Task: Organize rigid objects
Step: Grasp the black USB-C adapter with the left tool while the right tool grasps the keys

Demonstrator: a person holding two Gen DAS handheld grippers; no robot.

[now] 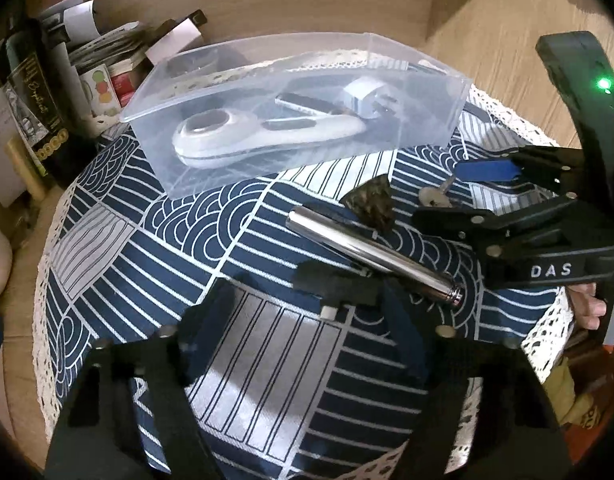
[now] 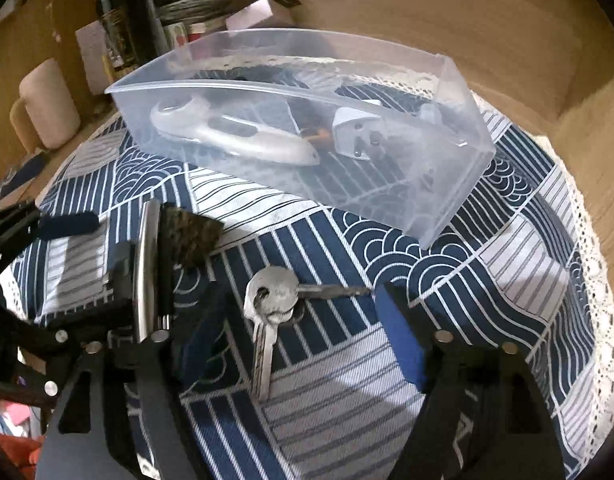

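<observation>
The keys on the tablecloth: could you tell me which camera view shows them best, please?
The right wrist view: the keys lie whole between its open fingers. In the left wrist view only a small part of them shows beside the right gripper.

Patterned tablecloth (image 2: 487, 272): clear box (image 2: 447, 184), keys (image 2: 273, 292), metal tube (image 1: 367, 252), dark stone (image 1: 371, 202).

- Tablecloth (image 1: 243, 248): navy blue and white patchwork print of wave scallops and stripes, white lace edging.
- Storage box (image 1: 427, 120): clear, frosty plastic.
- Handheld device (image 1: 267, 140) inside the box: white with grey trim.
- Plug adapter (image 2: 357, 136) in the box: white.
- Metal tube (image 1: 367, 256): shiny chrome.
- Small wedge-shaped piece (image 1: 373, 204): mottled dark green and black.
- Keys (image 2: 273, 300): dull silver.
- Right gripper (image 2: 291, 344): black frame, blue finger pads.
- Bottle (image 1: 35, 92): dark with gold lettering.
</observation>
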